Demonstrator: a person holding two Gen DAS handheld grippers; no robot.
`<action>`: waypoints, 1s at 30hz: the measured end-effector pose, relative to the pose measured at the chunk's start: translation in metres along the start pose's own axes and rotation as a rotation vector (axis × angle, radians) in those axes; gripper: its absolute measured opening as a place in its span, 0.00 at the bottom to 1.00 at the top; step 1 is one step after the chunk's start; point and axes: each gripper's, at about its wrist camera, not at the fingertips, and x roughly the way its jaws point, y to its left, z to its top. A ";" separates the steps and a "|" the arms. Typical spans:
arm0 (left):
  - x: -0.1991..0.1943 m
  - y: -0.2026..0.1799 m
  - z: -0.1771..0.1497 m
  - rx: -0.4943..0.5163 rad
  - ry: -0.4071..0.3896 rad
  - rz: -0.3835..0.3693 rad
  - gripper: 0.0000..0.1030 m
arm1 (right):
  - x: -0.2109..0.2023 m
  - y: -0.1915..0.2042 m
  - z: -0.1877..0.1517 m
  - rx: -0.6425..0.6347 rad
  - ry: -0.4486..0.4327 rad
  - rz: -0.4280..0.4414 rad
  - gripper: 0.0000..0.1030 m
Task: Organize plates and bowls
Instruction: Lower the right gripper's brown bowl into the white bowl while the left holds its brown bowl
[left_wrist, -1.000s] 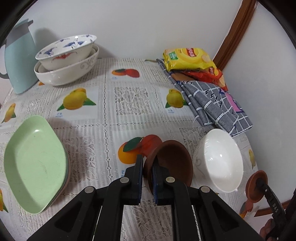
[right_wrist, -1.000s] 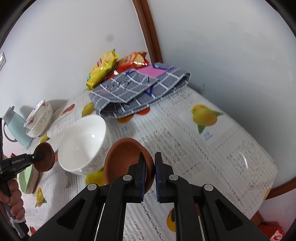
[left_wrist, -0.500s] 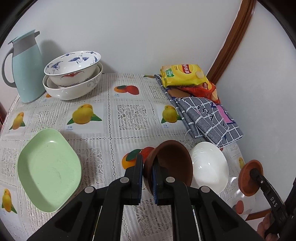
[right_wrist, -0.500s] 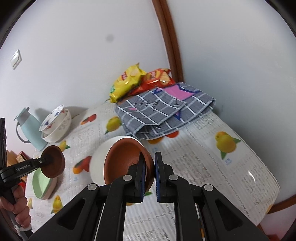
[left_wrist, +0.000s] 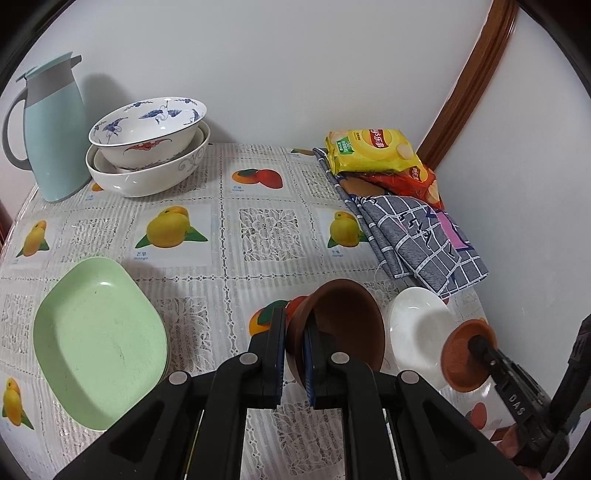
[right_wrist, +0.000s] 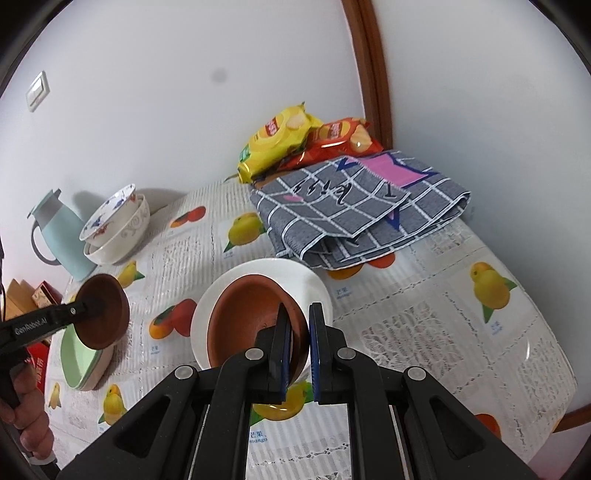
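My left gripper (left_wrist: 293, 343) is shut on the rim of a brown bowl (left_wrist: 343, 325), held above the tablecloth. My right gripper (right_wrist: 297, 332) is shut on the rim of a second brown bowl (right_wrist: 247, 321), held over a white bowl (right_wrist: 306, 280) that stands on the table. The white bowl (left_wrist: 417, 332) and the right-hand brown bowl (left_wrist: 461, 362) also show in the left wrist view. A green plate stack (left_wrist: 96, 339) lies at the left. Nested patterned bowls (left_wrist: 147, 147) stand at the back left.
A pale blue jug (left_wrist: 51, 129) stands by the nested bowls. A folded grey checked cloth (left_wrist: 413, 236) and snack bags (left_wrist: 373, 151) lie at the back right against the wall. The table's right edge (right_wrist: 554, 369) is near the white bowl.
Both grippers have risen and pulled back with their brown bowls. The right-hand brown bowl has moved left, from beside the white bowl to over it.
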 end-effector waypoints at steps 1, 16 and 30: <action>0.001 0.000 0.000 0.001 0.002 -0.001 0.09 | 0.003 0.001 0.000 -0.005 0.007 -0.001 0.09; 0.016 -0.001 0.003 0.007 0.022 -0.008 0.09 | 0.043 0.012 -0.006 -0.054 0.088 -0.005 0.09; 0.026 0.000 0.001 0.003 0.044 -0.023 0.09 | 0.060 0.017 -0.007 -0.086 0.125 -0.032 0.09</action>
